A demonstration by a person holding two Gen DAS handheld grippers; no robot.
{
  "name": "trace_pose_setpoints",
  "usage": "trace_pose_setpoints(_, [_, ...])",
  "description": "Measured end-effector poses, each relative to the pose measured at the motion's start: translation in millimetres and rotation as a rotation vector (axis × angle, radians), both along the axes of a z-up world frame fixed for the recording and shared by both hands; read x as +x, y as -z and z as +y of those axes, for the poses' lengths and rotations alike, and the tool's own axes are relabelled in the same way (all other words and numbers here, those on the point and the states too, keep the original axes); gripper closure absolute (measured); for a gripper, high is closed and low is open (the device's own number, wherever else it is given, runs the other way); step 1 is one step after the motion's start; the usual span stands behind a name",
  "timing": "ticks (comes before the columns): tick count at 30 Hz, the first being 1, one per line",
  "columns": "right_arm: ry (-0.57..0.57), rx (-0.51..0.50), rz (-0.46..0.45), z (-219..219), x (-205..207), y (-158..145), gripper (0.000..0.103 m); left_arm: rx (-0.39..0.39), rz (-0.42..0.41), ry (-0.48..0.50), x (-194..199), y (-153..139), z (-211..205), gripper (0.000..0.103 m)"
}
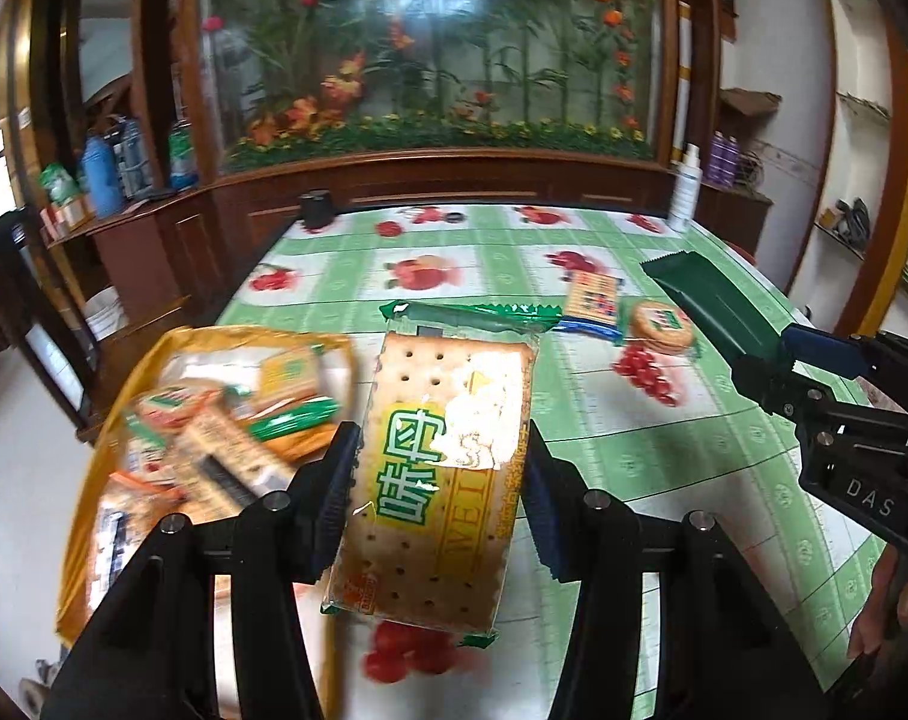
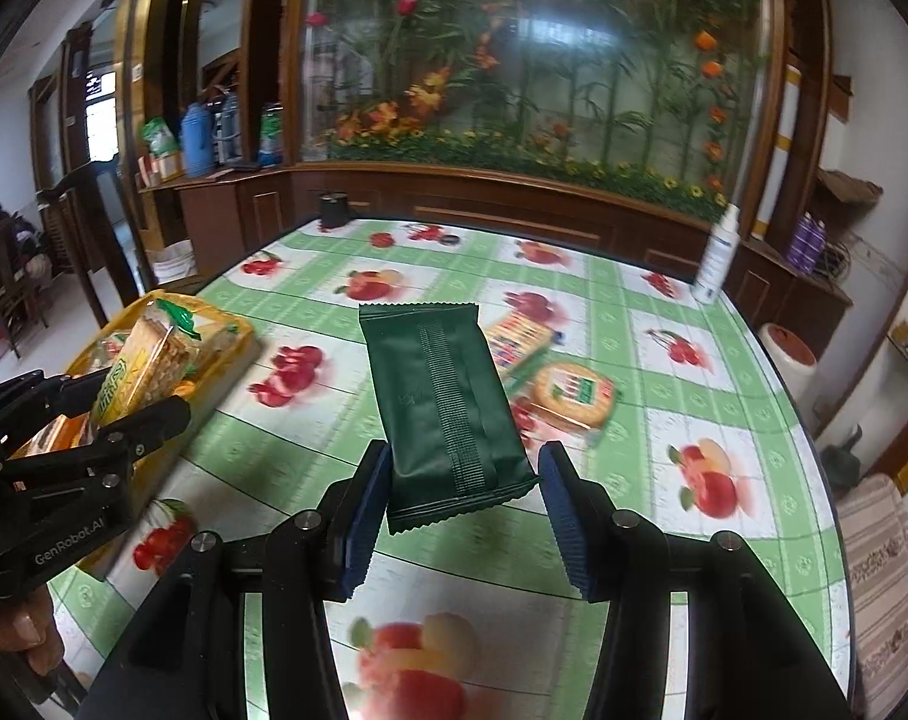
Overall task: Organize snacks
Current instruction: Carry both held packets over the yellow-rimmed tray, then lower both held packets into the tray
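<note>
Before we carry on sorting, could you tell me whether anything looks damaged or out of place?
The cracker pack in the left tongs has a torn, whitish patch on its label. Two packs lie loose on the table, outside the yellow basket.

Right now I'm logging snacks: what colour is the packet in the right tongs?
Plain dark green packet, clearest in the right wrist view.

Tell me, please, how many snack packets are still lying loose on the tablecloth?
2: a square cracker packet and a round biscuit packet, side by side behind the dark green packet. That packet may hide others.
</note>
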State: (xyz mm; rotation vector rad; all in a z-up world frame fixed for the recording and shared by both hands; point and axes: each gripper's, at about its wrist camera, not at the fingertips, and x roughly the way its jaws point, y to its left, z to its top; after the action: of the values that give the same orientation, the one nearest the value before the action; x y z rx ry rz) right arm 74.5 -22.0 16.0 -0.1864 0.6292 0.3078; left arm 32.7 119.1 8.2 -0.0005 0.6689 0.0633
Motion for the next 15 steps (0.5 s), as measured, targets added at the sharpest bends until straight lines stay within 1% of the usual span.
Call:
trace_pose_setpoints(8, [-0.104,-0.022,-0.013,56,-4,-3,0.052,-0.016,-0.021,-0.106,-19,-5,51,0.054])
trace_pose_setpoints(15, [-0.181,-0.039,-0.019,102,-4,-2,0.052,-0.028,-0.031,-0.168,-28,-3,80,0.054])
